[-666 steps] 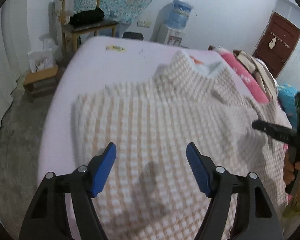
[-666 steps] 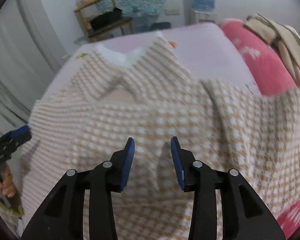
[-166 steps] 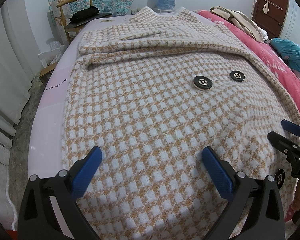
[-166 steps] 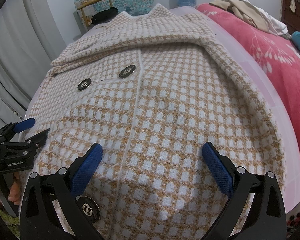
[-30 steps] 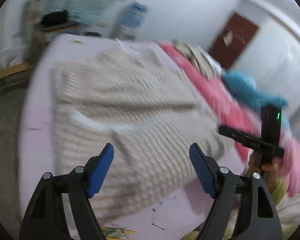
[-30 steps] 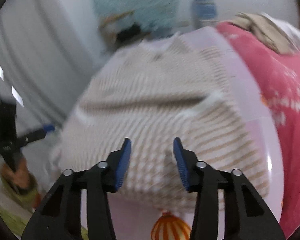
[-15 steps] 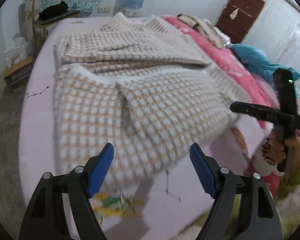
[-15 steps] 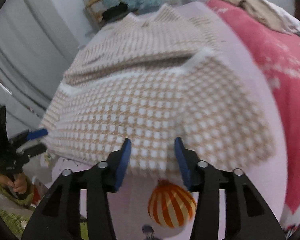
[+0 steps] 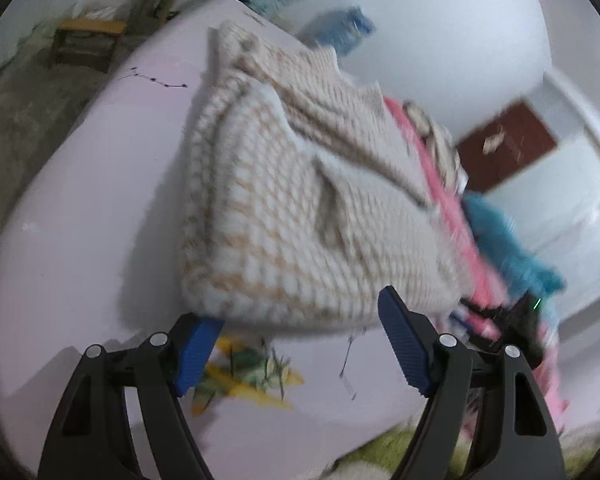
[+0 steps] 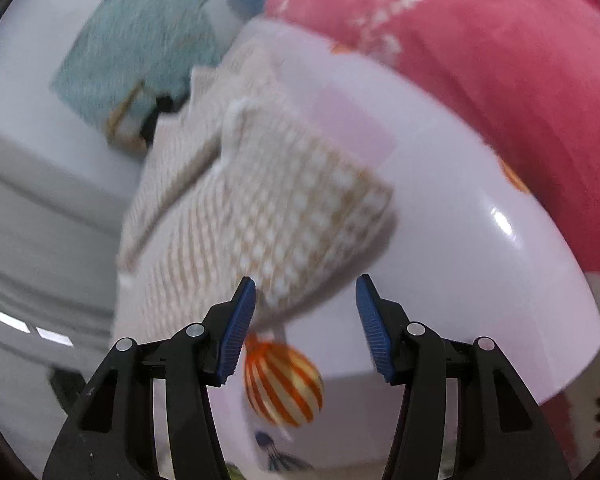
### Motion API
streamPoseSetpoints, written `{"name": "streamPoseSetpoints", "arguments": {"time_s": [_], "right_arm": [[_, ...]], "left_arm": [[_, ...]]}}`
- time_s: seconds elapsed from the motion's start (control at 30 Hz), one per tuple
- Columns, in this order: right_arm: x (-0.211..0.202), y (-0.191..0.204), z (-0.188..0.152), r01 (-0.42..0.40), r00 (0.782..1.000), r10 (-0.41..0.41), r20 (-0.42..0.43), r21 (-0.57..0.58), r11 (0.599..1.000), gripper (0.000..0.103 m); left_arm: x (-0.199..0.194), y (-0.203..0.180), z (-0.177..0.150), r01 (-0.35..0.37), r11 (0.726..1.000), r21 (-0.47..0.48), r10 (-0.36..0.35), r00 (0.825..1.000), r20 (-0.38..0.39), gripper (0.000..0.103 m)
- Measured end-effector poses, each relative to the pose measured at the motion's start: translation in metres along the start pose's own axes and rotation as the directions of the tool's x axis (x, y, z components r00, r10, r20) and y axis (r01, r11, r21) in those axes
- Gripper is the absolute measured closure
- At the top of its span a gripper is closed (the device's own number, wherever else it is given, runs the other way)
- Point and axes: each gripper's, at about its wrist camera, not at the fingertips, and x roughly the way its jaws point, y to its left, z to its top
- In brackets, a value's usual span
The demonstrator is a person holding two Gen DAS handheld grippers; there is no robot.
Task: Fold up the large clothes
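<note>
**A:** Looking at the beige-and-white checked knit coat [image 9: 300,208], it's lying folded on the pale lilac bedsheet [image 9: 100,208], long axis running away from the cameras, collar end pointing at the far wall, folded edge nearest us.

**B:** Yeah, hem's doubled back over the body, so it reads as a thick fuzzy rectangle. Both views are motion-blurred though.

**A:** Jaws? The left gripper [image 9: 300,344] stands wide, nothing pinched, the coat's near edge just beyond its blue pads.

**B:** The right gripper [image 10: 304,324] has just been opening, about halfway now, empty too. The coat's near corner sits between its tips but the pads aren't pressing it. No containers I can make out, just a pink floral blanket [image 10: 480,60] beside the sheet.
</note>
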Motion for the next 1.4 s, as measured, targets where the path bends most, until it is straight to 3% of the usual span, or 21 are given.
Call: {"name": "streamPoseSetpoints", "arguments": {"time_s": [0.07,0.17,0.2,0.3,0.33,0.4,0.5,0.63,0.8,0.9,0.97,1.03,1.07,1.1,1.2,1.27,1.33,1.4], "right_arm": [[0.001,-0.010,0.005,-0.050,0.998,0.048,0.039,0.061,0.997,0.053],[0.004,-0.014,0.010,-0.066,0.996,0.060,0.067,0.096,0.993,0.057],[0.005,-0.013,0.010,-0.059,0.996,0.052,0.079,0.089,0.994,0.058],[0.011,-0.002,0.011,0.014,0.994,-0.019,0.109,0.039,0.999,0.074],[0.011,0.001,0.011,0.041,0.993,-0.043,0.114,0.021,0.999,0.082],[0.013,0.016,0.011,0.096,0.988,-0.093,0.121,-0.023,0.995,0.093],[-0.004,0.043,0.005,0.154,0.974,-0.130,0.184,-0.120,0.981,0.097],[-0.035,0.062,-0.001,0.128,0.967,-0.085,0.240,-0.171,0.977,0.097],[-0.052,0.072,-0.012,0.091,0.970,-0.046,0.240,-0.181,0.979,0.097],[-0.050,0.057,-0.023,0.060,0.982,-0.031,0.188,-0.149,0.987,0.096],[-0.039,0.040,-0.029,0.053,0.993,-0.041,0.114,-0.110,0.992,0.094],[-0.027,0.020,-0.030,0.084,0.995,-0.082,0.049,-0.060,0.995,0.084],[-0.027,0.016,-0.030,0.103,0.994,-0.100,0.050,-0.054,0.993,0.080],[-0.031,0.013,-0.030,0.120,0.991,-0.117,0.059,-0.052,0.991,0.070],[-0.057,0.016,-0.027,0.198,0.973,-0.186,0.140,-0.083,0.977,0.055],[-0.075,0.021,-0.023,0.270,0.947,-0.244,0.209,-0.103,0.957,0.051],[-0.083,0.030,-0.019,0.306,0.929,-0.264,0.258,-0.136,0.942,0.048],[-0.082,0.051,-0.017,0.304,0.926,-0.236,0.294,-0.210,0.929,0.043]], "left_arm": [[-0.002,0.008,0.002,0.040,0.997,-0.060,-0.039,0.999,0.029,0.029],[-0.001,0.009,0.004,0.018,0.996,-0.085,-0.013,0.998,0.059,0.039],[0.000,0.009,0.005,-0.003,0.996,-0.095,0.010,0.998,0.065,0.048],[0.001,0.010,0.008,-0.066,0.993,-0.103,0.074,0.995,0.069,0.072],[0.000,0.009,0.009,-0.099,0.992,-0.079,0.105,0.992,0.072,0.081],[-0.006,-0.002,0.008,-0.139,0.990,-0.018,0.140,0.983,0.115,0.087],[-0.024,-0.033,0.005,-0.226,0.966,0.123,0.198,0.957,0.210,0.090],[-0.044,-0.052,0.004,-0.239,0.955,0.174,0.191,0.949,0.253,0.092],[-0.081,-0.049,-0.004,-0.213,0.962,0.172,0.164,0.951,0.261,0.093],[-0.086,-0.037,-0.012,-0.202,0.970,0.138,0.171,0.963,0.210,0.091],[-0.076,-0.019,-0.017,-0.198,0.976,0.087,0.185,0.973,0.135,0.086],[-0.071,0.003,-0.021,-0.206,0.979,0.011,0.204,0.976,0.069,0.080],[-0.072,0.011,-0.022,-0.203,0.979,-0.020,0.204,0.978,0.052,0.077],[-0.075,0.015,-0.021,-0.205,0.978,-0.041,0.207,0.977,0.052,0.072],[-0.104,0.025,-0.015,-0.293,0.953,-0.074,0.300,0.945,0.128,0.062],[-0.126,0.031,-0.007,-0.321,0.942,-0.098,0.335,0.924,0.185,0.060],[-0.137,0.023,0.000,-0.383,0.922,-0.054,0.384,0.894,0.232,0.060],[-0.132,0.004,0.006,-0.405,0.914,0.019,0.387,0.886,0.255,0.059]]}}
